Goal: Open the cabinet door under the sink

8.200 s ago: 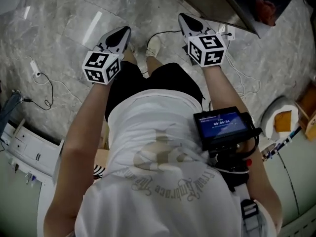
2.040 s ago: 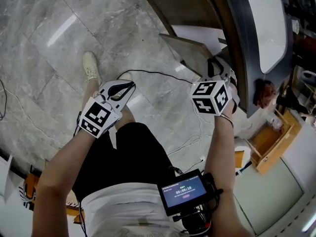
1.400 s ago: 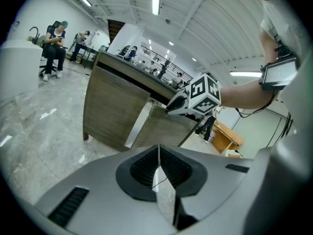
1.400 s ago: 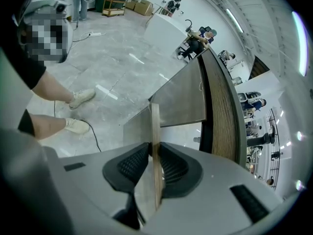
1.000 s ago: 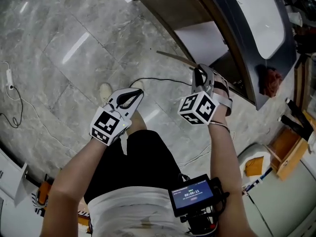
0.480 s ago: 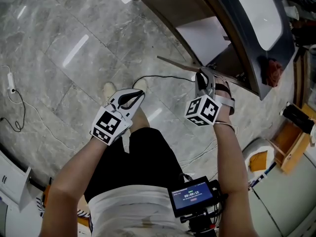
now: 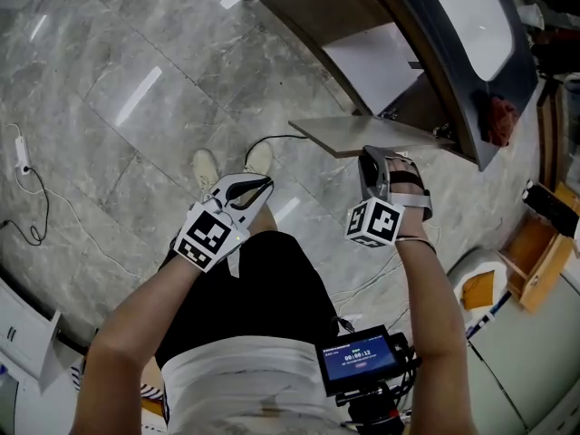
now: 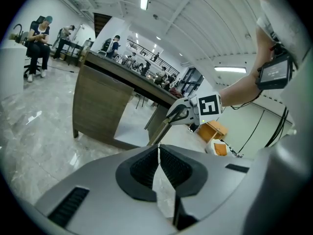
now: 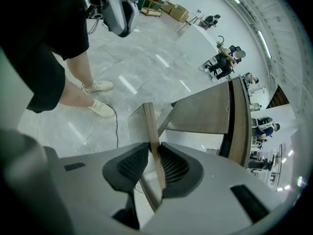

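Evidently to draw it open, the right gripper [image 7: 371, 158] had its fingers clamped on the edge of the cabinet door [image 7: 362, 135], which stood swung well out beneath the sink [image 7: 471, 16], while the left gripper [image 7: 258, 186] hung clear, fingers together on nothing.

Sink [image 7: 471, 7] cut off by the head view's top edge, cabinet [image 7: 308, 3] interior mostly hidden under the sink's rim, cabinet door [image 9: 149, 126] lower end hidden behind the right gripper [image 9: 154, 164] jaws, waist screen [image 7: 358, 356] print too small to read, distant people [image 8: 38, 38] too small to tell apart
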`<state>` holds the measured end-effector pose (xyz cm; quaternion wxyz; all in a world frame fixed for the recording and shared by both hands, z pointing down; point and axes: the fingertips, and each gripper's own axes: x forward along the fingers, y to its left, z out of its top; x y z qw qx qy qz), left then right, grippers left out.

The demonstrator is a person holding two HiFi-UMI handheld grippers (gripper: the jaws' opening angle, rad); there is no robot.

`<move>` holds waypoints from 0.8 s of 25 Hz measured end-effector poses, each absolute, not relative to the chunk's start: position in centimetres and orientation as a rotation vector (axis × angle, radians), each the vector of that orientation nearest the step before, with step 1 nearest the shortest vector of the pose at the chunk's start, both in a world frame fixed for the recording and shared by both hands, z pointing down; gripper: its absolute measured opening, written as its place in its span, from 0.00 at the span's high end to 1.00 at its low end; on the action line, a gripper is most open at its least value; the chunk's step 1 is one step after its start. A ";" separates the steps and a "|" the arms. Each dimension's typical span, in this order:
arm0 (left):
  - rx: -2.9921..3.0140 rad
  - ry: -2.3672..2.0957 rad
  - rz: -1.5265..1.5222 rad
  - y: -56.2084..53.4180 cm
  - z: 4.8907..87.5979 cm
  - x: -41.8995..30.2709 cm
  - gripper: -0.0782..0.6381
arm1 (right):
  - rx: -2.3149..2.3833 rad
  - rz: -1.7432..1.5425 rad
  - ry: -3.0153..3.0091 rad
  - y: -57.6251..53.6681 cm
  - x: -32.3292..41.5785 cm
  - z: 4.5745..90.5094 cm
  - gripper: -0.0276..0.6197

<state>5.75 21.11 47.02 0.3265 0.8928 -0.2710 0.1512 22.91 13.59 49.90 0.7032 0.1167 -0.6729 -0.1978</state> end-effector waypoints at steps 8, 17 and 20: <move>2.359 -0.669 0.399 21.5 46.8 6.7 0.86 | 0.187 -0.482 -1.505 17.0 23.8 49.9 0.82; 2.366 -0.616 0.418 21.2 47.0 8.4 0.86 | 0.118 -0.489 -1.500 21.1 26.1 49.4 0.81; 2.369 -0.599 0.423 20.9 47.3 9.1 0.86 | 0.085 -0.510 -1.495 22.3 27.1 49.5 0.80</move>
